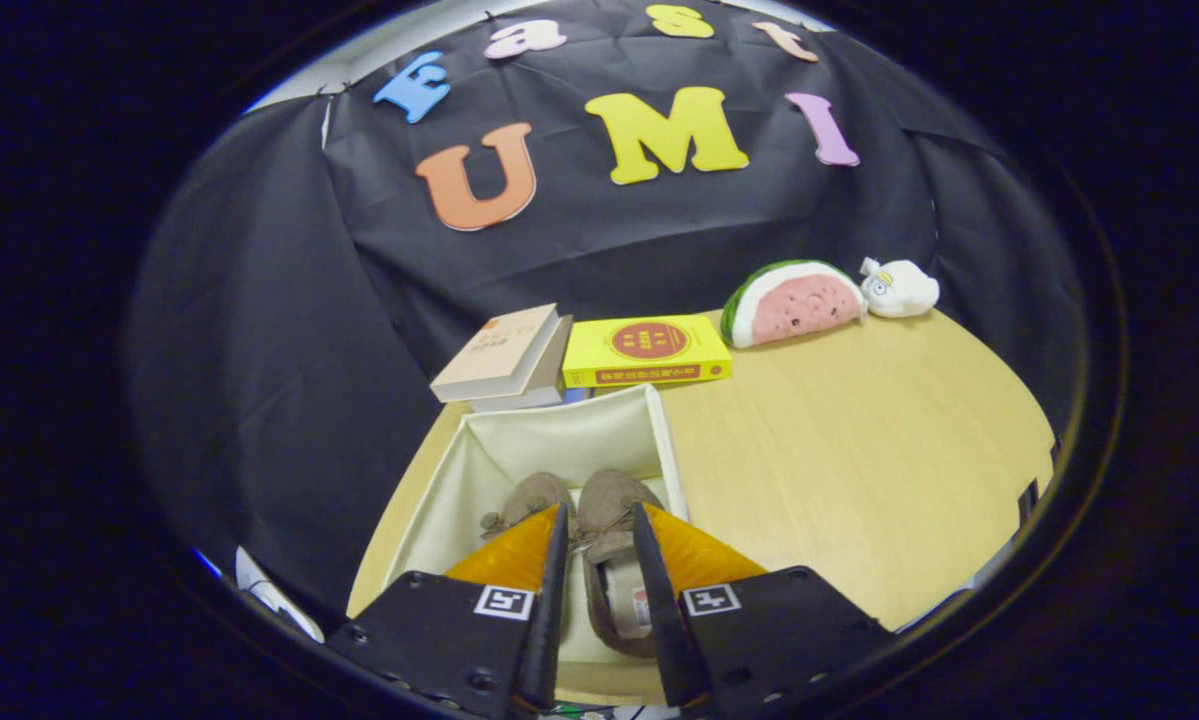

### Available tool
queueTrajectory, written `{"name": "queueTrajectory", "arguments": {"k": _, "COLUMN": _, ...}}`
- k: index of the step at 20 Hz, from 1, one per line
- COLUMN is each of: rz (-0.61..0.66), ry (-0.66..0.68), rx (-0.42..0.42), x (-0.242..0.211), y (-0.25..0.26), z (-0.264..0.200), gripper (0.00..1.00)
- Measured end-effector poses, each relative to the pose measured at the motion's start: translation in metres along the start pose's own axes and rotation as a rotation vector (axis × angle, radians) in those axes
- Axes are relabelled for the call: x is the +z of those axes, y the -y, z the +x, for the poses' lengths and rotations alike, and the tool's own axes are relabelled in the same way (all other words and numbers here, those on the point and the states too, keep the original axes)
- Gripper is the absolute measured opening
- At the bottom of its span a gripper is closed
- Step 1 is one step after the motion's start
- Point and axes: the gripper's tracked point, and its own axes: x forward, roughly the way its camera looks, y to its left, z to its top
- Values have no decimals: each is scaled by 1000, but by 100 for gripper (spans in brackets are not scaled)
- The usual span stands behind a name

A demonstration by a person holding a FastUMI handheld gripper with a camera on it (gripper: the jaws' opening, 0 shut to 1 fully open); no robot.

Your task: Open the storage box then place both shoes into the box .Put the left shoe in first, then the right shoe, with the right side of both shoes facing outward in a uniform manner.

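Gripper view shows the gripper (601,520) over the open storage box (559,435) on the wooden surface (859,450). Its fingers stand a little apart on both sides of the right shoe (614,560); I cannot tell if they press it. The left shoe (529,498) lies just left, inside the box. Two books (579,355) and plush toys (819,298) lie beyond.

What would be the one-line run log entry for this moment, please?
storage box: open, on table | two shoes inside, side by side | gripper: fingers straddling one shoe, grip unclear
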Motion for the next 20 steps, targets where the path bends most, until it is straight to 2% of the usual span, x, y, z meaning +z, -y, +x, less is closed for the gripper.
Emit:
{"name": "queueTrajectory", "arguments": {"k": 2, "rz": -35, "ry": 51, "rx": 1, "x": 8, "y": 5, "z": -13, "gripper": 48}}
{"name": "queueTrajectory", "arguments": {"k": 3, "rz": -49, "ry": 74, "rx": 2, "x": 12, "y": 7, "z": -21, "gripper": 60}}
{"name": "queueTrajectory", "arguments": {"k": 6, "rz": -76, "ry": 131, "rx": -26, "x": 21, "y": 25, "z": -43, "gripper": 82}}
{"name": "queueTrajectory", "arguments": {"k": 9, "rz": -105, "ry": 207, "rx": -77, "x": 36, "y": 53, "z": -65, "gripper": 83}}
{"name": "queueTrajectory", "arguments": {"k": 10, "rz": -125, "ry": 235, "rx": -93, "x": 40, "y": 61, "z": -73, "gripper": 84}}
{"name": "queueTrajectory", "arguments": {"k": 11, "rz": -146, "ry": 261, "rx": -118, "x": 43, "y": 75, "z": -82, "gripper": 91}}
{"name": "queueTrajectory", "arguments": {"k": 14, "rz": -172, "ry": 354, "rx": -180, "x": 54, "y": 112, "z": -106, "gripper": 94}}
{"name": "queueTrajectory", "arguments": {"k": 20, "rz": -153, "ry": 413, "rx": -179, "x": 45, "y": 172, "z": -146, "gripper": 95}}
